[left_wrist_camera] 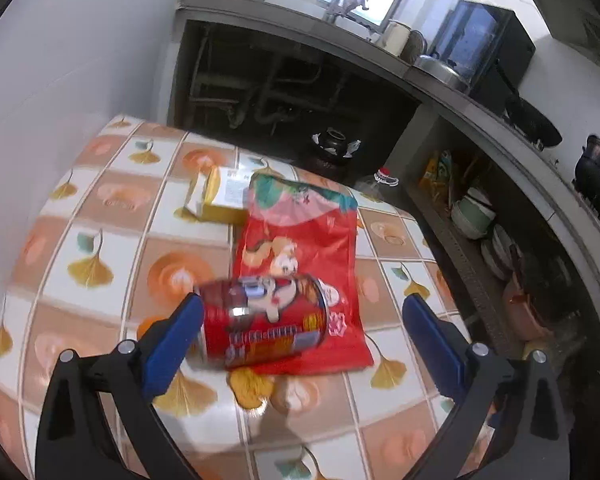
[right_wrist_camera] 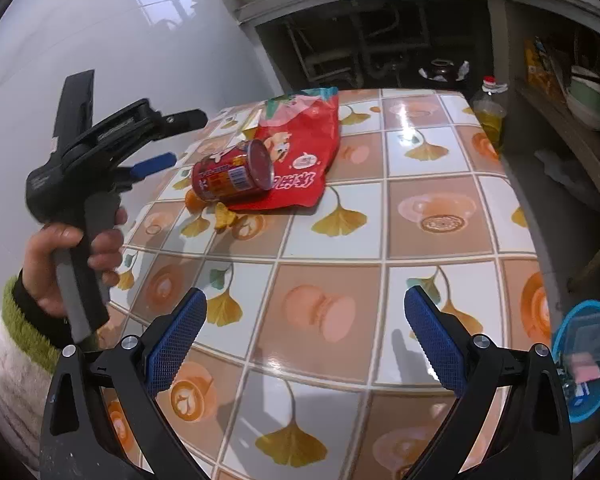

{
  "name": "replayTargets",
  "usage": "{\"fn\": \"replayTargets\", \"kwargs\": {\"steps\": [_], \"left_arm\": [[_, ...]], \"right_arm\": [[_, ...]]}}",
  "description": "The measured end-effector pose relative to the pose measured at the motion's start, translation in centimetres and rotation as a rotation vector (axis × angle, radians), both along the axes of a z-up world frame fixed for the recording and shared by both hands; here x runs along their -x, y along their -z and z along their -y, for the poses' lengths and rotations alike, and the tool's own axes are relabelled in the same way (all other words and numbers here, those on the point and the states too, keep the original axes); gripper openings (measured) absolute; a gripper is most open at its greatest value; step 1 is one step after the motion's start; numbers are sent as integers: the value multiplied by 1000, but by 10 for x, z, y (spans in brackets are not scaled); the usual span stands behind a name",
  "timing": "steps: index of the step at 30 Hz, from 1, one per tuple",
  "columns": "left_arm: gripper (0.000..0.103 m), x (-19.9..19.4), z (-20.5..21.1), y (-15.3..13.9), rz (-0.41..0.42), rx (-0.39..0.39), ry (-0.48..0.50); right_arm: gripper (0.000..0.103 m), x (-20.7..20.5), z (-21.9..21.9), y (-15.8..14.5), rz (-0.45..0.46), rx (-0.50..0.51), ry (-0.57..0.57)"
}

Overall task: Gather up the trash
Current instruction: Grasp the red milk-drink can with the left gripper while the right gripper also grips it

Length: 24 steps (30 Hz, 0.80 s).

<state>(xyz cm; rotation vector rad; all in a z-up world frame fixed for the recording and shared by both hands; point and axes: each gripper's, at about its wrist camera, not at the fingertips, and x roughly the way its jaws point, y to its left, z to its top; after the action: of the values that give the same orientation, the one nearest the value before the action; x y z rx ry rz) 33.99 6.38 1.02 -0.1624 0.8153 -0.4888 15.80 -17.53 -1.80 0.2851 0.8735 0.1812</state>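
A red can point(left_wrist_camera: 262, 318) lies on its side on the tiled table, partly on a red snack bag point(left_wrist_camera: 300, 264). My left gripper point(left_wrist_camera: 302, 328) is open, its left pad next to the can's end, its right pad well apart. A yellow-white box point(left_wrist_camera: 216, 196) lies behind the bag. Orange peel pieces point(left_wrist_camera: 250, 386) lie by the can. In the right wrist view the can point(right_wrist_camera: 232, 172), the bag point(right_wrist_camera: 300, 148) and the left gripper point(right_wrist_camera: 156, 162) show at the far left. My right gripper point(right_wrist_camera: 304, 336) is open and empty over bare table.
The table point(right_wrist_camera: 420, 168) stands against a white wall point(left_wrist_camera: 80, 60). A bottle of yellow oil point(right_wrist_camera: 489, 114) stands beyond the far right corner. A blue basket point(right_wrist_camera: 588, 360) sits low at the right. Dark counter shelves point(left_wrist_camera: 480, 220) with bowls run along the right.
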Motion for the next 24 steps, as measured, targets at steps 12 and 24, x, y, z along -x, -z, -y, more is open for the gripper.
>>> {"fn": "replayTargets", "kwargs": {"steps": [12,24], "left_arm": [[65,-71,11,21,-50,-208,138],[58,-21,19,22,-13,-279,248]], "right_arm": [[69,-50,-27,-6,-12,-206,-109],[65,-36,-16,14,-69,-209,-70]]}}
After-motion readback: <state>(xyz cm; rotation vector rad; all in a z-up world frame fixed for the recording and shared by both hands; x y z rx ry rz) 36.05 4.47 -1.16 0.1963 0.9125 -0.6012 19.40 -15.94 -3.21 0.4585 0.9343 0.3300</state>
